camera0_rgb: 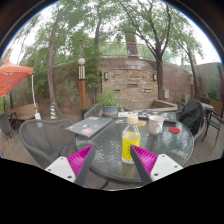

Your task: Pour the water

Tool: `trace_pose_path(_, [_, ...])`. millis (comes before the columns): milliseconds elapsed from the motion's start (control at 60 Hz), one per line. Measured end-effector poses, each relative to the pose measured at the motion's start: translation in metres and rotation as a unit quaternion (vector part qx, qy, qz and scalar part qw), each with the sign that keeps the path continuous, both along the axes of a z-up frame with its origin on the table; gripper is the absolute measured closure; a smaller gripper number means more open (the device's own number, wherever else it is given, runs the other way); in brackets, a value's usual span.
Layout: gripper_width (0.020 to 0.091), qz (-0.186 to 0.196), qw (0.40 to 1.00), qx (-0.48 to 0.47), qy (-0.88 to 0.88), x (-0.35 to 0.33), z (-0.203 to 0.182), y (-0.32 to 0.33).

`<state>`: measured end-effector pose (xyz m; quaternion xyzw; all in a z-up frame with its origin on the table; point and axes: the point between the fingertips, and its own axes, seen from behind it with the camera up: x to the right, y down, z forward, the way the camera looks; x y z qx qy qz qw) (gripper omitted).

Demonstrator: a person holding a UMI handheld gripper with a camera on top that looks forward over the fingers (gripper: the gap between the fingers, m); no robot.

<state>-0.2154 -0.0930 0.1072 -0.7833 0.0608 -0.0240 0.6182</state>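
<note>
A: Gripper view: the fingers are spread open, holding nothing; the bottle of yellow liquid stands on the glass counter just ahead of them, a cup beyond.

B: The holder should probably center the bottle between both pads before closing.

You see a round glass table, a mesh chair, an orange umbrella, trees and a stone wall beyond.
</note>
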Motion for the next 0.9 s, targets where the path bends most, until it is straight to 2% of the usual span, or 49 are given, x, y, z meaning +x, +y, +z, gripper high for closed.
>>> trace_pose_path(117, [0.0287, -0.021, 1.000, 0.001, -0.011, 0.050, -0.026, 0.043])
trace_pose_path(217, [0.0287, -0.031, 0.999, -0.008, -0.024, 0.067, -0.043, 0.071])
trace_pose_path(383, [0.0301, -0.070, 0.997, 0.024, -0.018, 0.089, -0.032, 0.107])
trace_pose_path(400, [0.0322, -0.075, 0.997, 0.029, -0.019, 0.091, -0.030, 0.110])
trace_pose_path(417, [0.0372, -0.079, 0.996, 0.032, -0.020, 0.093, -0.029, 0.112])
trace_pose_path(450, [0.0560, -0.080, 0.996, 0.027, -0.017, 0.093, -0.029, 0.118])
trace_pose_path(483, [0.0572, -0.083, 0.996, 0.016, -0.007, 0.093, -0.035, 0.121])
trace_pose_path(500, [0.0600, -0.086, 0.996, 0.015, -0.008, 0.094, -0.041, 0.123])
trace_pose_path(633, [0.0627, -0.053, 0.998, 0.017, -0.036, 0.086, -0.036, 0.129])
trace_pose_path(750, [0.0705, -0.020, 1.000, -0.003, -0.018, 0.084, -0.036, 0.135])
trace_pose_path(767, [0.0739, -0.015, 1.000, -0.007, -0.009, 0.080, -0.039, 0.138])
trace_pose_path(867, [0.0739, 0.023, 0.998, -0.038, 0.034, 0.073, -0.041, 0.154])
trace_pose_path(900, [0.0739, 0.034, 0.998, -0.036, 0.044, 0.071, -0.027, 0.163])
